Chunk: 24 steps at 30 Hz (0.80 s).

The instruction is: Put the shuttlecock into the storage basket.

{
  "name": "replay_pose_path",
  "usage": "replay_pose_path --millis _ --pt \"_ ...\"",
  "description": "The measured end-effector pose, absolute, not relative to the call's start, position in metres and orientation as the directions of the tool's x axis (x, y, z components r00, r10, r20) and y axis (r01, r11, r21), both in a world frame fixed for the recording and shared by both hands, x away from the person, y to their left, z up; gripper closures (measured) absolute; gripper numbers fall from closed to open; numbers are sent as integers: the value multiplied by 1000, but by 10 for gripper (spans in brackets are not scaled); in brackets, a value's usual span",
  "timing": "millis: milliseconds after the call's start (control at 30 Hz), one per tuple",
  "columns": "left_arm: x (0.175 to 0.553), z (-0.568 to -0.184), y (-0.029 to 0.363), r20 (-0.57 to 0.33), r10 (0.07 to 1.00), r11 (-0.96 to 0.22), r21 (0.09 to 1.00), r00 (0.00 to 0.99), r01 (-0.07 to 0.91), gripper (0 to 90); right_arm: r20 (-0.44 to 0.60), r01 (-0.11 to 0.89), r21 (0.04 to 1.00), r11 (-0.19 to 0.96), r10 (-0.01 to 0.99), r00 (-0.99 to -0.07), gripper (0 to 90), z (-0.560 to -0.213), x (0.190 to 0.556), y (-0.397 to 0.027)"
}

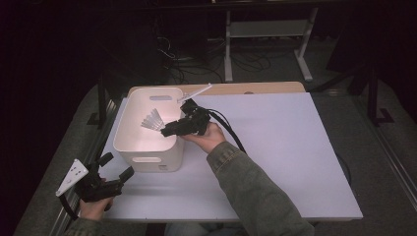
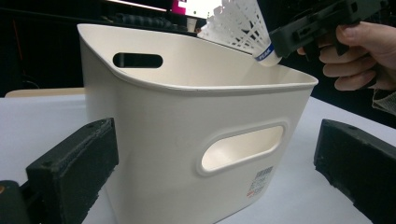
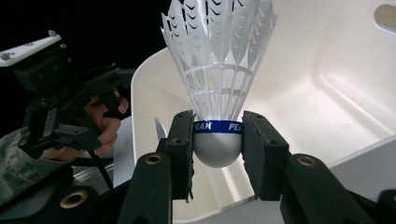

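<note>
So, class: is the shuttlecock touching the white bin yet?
Apart. In the left gripper view the shuttlecock, clamped by the right gripper, hangs above the white bin's rim with a clear gap.

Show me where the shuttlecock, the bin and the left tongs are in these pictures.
shuttlecock (image 3: 217, 149): right gripper view, on its white rounded cork.
bin (image 2: 187, 121): left gripper view, on its front wall.
left tongs (image 1: 114, 166): high view, midway between the two tips.

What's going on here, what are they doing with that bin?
A person holds a gripper in each hand at a white table. The right gripper is shut on the cork of a white shuttlecock and holds it over the open white bin. The left gripper is open, near the table's front left corner, with its jaws pointing at the bin and touching nothing.
</note>
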State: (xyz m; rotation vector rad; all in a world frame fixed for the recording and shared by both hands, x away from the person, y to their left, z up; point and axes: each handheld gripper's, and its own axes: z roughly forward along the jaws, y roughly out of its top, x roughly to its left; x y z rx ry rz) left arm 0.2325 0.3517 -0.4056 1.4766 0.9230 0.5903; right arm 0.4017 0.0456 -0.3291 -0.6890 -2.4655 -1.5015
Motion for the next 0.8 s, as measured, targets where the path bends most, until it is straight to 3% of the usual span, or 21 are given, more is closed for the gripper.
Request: replay_pose_path --millis 300,433,800 --pt "233 -406 351 -163 819 59 978 550 202 0 385 477 781 404 290 -876 628 -332 400 51" --pt "233 -406 351 -165 819 60 977 550 204 0 397 487 773 407 288 -872 536 -333 401 51" --pt "233 -406 350 -165 816 64 978 554 197 0 374 456 800 390 270 -887 392 -324 399 43"
